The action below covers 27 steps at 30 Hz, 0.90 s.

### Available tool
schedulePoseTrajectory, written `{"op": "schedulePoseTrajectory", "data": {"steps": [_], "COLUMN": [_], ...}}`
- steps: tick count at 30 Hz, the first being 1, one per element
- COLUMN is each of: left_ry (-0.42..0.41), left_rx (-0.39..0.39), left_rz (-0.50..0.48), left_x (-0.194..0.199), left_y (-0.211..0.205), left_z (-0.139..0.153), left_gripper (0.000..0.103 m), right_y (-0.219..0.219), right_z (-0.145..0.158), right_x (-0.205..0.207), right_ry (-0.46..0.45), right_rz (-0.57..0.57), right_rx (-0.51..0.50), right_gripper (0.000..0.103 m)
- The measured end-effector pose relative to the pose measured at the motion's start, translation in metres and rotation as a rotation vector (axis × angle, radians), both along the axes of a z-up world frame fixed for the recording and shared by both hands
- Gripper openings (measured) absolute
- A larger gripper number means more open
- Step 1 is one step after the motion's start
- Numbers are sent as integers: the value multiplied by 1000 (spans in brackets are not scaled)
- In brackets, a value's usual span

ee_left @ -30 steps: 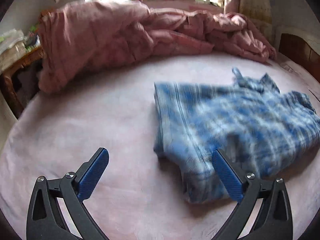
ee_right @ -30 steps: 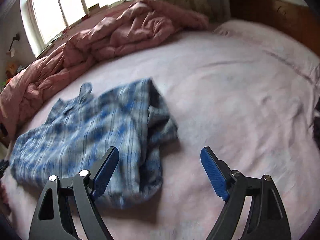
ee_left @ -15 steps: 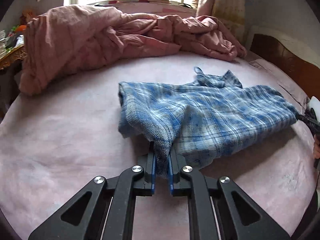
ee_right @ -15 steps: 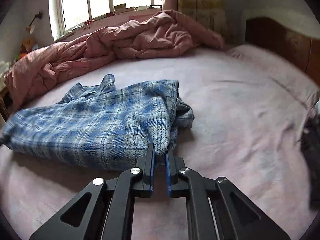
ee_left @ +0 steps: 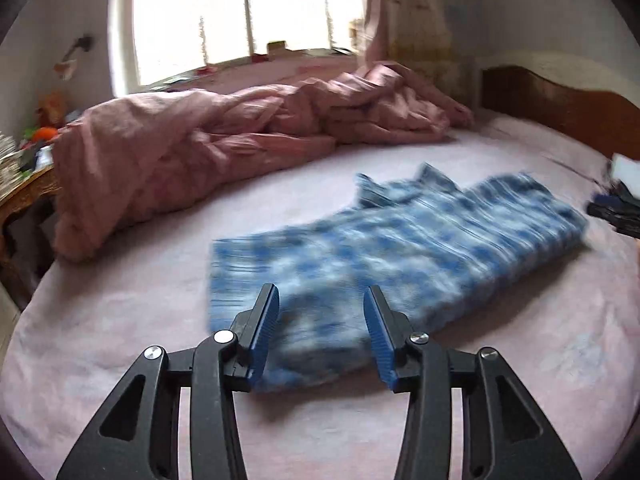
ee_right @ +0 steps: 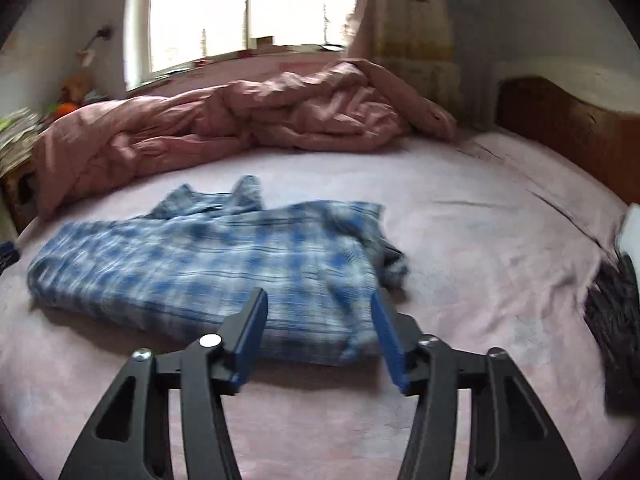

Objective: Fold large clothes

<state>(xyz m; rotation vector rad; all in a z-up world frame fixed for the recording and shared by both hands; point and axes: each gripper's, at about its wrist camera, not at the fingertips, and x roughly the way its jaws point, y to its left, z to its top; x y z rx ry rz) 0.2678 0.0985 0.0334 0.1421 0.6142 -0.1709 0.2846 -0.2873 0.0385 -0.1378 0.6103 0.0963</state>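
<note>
On the pale pink bed sheet (ee_left: 120,320) lies the blue-and-white plaid shirt (ee_left: 400,256), soft woven cloth folded into a long rumpled band, its collar points poking up at 12 o'clock. The left gripper (ee_left: 320,320) hangs over the shirt's near left end, jaws spread and holding nothing; its fingers (ee_left: 264,328) carry ribbed blue pads. The right gripper (ee_right: 320,328) sits released over the right end. Beyond, at 11 o'clock, a crumpled pink quilt (ee_right: 240,120) heaps below the window (ee_right: 248,8)
</note>
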Motion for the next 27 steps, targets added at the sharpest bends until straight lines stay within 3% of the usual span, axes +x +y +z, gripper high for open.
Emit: {"op": "schedulePoseTrajectory", "data": {"steps": [3, 6, 8, 10, 12, 14, 17, 18, 19, 20, 21, 22, 27], "left_ry": [44, 85, 118, 133, 138, 133, 162, 177, 174, 164, 153, 153, 80], "left_rx": [109, 204, 234, 271, 326, 386, 367, 344, 335, 338, 344, 327, 266], "left_rz": [-92, -128, -134, -125, -104, -41, 24, 25, 35, 50, 66, 61, 18], "left_x": [4, 7, 13, 19, 26, 37, 50, 53, 54, 54, 52, 48, -8], "left_y": [-31, -59, -69, -77, -80, -74, -52, -45, -40, -37, -35, -35, -41], "left_z": [-14, -34, -45, -55, -63, -70, -75, -75, -74, -73, -72, -69, -32], "left_gripper": [43, 52, 60, 64, 65, 65, 55, 55, 55, 41, 16, 12, 10], "right_y": [41, 64, 78, 87, 90, 87, 60, 50, 45, 39, 33, 30, 20], "right_z": [-17, -34, -43, -51, -60, -69, -69, -66, -64, -61, -59, -57, -39], "right_x": [-4, 1, 1, 3, 14, 30, 53, 57, 58, 59, 58, 57, 33], "right_ry": [-31, 68, 77, 73, 93, 120, 192, 199, 203, 209, 218, 219, 218], "right_rz": [40, 155, 184, 191, 146, 25, -34, -44, -36, -18, -5, -12, -33], "right_rx": [-254, -278, -339, -387, -433, -491, -369, -327, -293, -249, -205, -195, -133], "right_gripper": [57, 57, 59, 78, 79, 79, 78, 74, 62, 53, 33, 18, 13]}}
